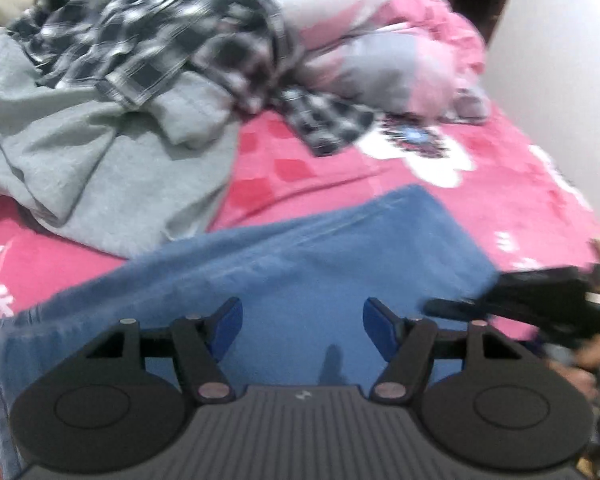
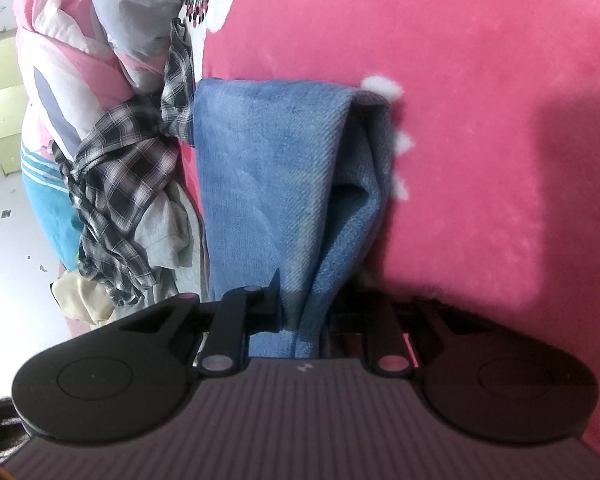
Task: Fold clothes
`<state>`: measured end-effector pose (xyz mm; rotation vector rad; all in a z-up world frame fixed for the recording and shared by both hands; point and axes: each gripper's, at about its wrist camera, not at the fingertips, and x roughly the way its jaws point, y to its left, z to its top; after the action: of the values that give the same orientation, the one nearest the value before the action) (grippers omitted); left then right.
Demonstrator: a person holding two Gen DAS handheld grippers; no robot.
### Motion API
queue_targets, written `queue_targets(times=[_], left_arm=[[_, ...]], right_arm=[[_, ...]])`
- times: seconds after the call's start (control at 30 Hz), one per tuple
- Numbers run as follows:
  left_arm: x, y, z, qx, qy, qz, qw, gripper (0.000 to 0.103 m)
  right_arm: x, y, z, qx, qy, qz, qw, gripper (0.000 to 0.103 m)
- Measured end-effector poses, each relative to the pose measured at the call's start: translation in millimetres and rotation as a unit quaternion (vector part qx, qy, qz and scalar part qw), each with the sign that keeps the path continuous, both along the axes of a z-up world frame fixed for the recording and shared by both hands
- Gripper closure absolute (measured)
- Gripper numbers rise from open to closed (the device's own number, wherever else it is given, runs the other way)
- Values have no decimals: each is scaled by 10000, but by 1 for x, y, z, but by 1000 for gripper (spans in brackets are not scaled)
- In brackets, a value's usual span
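Noted blue denim garment (image 2: 276, 168) at frame centre on pink bed (image 2: 480, 80): soft, fairly heavy, best taken at doubled edge; right hand-held gripper (image 2: 300, 312) clamped on its near end, left hand-held gripper (image 1: 302, 330) spread wide above it, empty.

**Open bed on one side, laundry on the other**

Bare pink bed (image 2: 480, 120) lies open beside the jeans (image 2: 268, 168). On their other side, the plaid shirt (image 1: 148, 36), grey garment (image 1: 100, 168) and quilt (image 1: 380, 52) crowd close, blocking passage.
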<state>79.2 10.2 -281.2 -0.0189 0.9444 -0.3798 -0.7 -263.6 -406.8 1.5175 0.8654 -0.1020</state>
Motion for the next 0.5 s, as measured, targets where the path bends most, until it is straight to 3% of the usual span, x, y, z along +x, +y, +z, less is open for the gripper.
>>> queue_targets(times=[0.1,0.33,0.5], left_arm=[[8,-1,-12,166,11,152,9997,40],[27,-2,-39,538,37,501,9973,34],[28,-7,-41,564,49,521,9970,29]], right_arm=[[2,0,1,-51,-20,58,10000,88],[7,-1,4,-199,35,228,9995,88],[7,-1,4,-211,42,232,9995,88]])
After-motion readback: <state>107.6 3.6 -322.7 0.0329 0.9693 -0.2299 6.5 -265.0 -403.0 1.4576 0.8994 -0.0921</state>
